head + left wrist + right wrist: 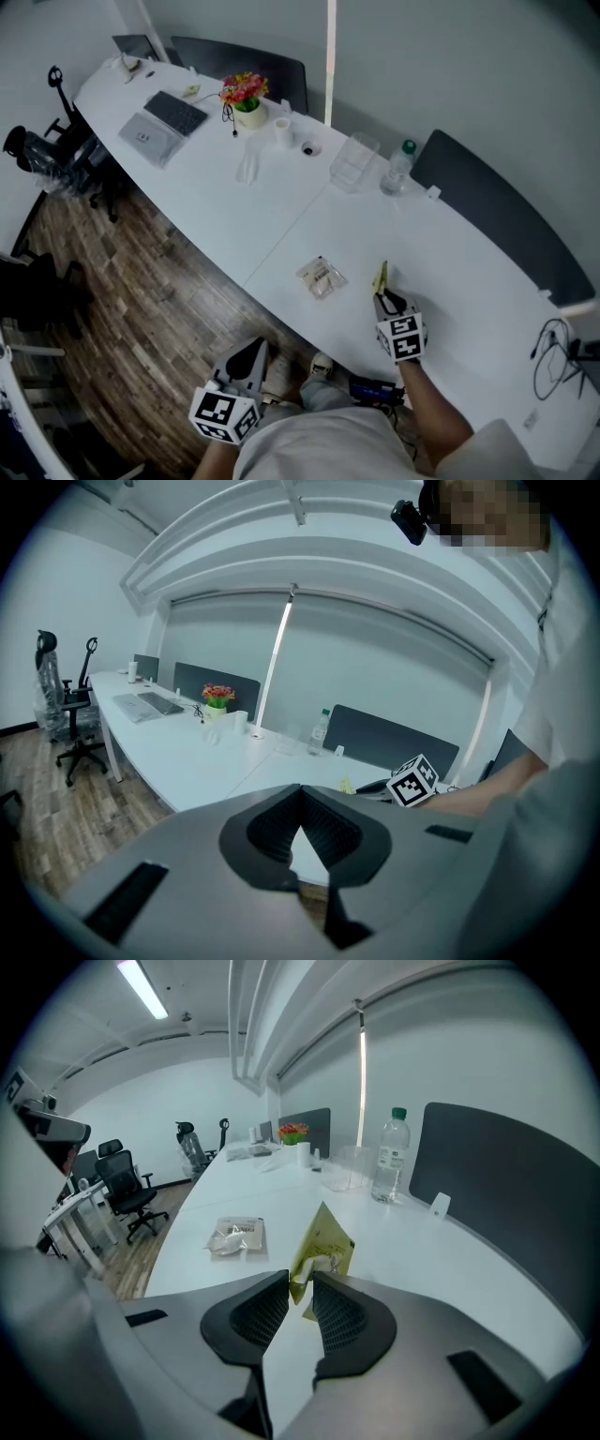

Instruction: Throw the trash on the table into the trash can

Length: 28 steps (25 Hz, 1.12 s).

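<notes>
Jaws of the right gripper (pixel 302 1283) are clamped on the lower edge of a crumpled yellow paper wrapper (pixel 323 1241), which stands up from between the pads, at or just above the long white bench (pixel 450 272). Jaws of the left gripper (pixel 300 794) meet at their tips with nothing between them; it hangs off the bench's near edge, over the wood-plank floor (pixel 141 319).

Step in hand, as judged: pick-up of the first piece of trash. The next move calls for carrying the wrapper off the bench to the trash can, which no view shows.

A clear plastic packet (pixel 322 277) lies flat near the wrapper, ungrasped. Farther along stand a transparent plastic box (pixel 353 161), a green-capped water bottle (pixel 397 169), a pot of red and yellow flowers (pixel 245 97) and a grey keyboard (pixel 176 112). Dark partition panels (pixel 497 211) back the bench; black office chairs (pixel 47 150) stand at its far end.
</notes>
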{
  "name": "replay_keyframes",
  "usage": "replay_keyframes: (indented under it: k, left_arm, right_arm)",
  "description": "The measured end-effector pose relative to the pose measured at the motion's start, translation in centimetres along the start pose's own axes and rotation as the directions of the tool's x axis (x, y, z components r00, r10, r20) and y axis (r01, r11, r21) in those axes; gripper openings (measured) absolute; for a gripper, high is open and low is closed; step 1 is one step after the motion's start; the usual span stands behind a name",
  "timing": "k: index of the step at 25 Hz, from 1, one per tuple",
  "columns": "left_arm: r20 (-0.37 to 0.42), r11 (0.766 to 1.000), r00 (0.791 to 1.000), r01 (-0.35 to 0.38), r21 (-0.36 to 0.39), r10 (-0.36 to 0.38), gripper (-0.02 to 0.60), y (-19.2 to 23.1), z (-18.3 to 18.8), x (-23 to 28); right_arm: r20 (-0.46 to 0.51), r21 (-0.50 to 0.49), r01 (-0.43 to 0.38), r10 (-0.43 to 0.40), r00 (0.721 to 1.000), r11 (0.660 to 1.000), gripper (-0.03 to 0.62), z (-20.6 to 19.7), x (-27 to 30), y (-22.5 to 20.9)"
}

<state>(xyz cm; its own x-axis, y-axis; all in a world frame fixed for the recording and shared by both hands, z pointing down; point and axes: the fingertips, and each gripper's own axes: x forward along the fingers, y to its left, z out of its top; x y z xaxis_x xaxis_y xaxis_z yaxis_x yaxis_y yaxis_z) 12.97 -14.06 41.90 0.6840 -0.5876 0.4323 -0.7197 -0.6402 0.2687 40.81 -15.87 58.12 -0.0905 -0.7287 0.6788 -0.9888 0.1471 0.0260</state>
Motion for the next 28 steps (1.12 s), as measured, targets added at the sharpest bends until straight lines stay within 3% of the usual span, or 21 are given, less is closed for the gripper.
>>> replay_keyframes:
  k: [6,15,21,28]
  left_arm:
    - [0.038,0.998,0.998,-0.055,-0.023,0.055,0.002,1.6,-0.4,-3.8]
    - [0.094,0.982,0.979,-0.173,-0.078,0.18,0.002,5.3,-2.1,-12.9]
    - [0.126,0.95,0.946,-0.281,-0.138,0.298,0.002,8.6,-4.4,-21.3]
    - [0.151,0.9,0.897,-0.383,-0.207,0.416,0.002,11.5,-8.8,-31.7]
  right_arm:
    - [0.05,-0.084,-0.022,0.026,0.998,0.996,0.098,2.6,-1.4,2.7]
    - [0.093,-0.207,-0.096,0.117,0.989,0.974,0.095,6.1,-3.0,12.0]
    - [0.107,-0.294,-0.188,0.228,0.968,0.937,0.097,7.9,-3.4,21.0]
    - [0.105,-0.381,-0.326,0.391,0.914,0.865,0.097,8.7,-4.7,34.6]
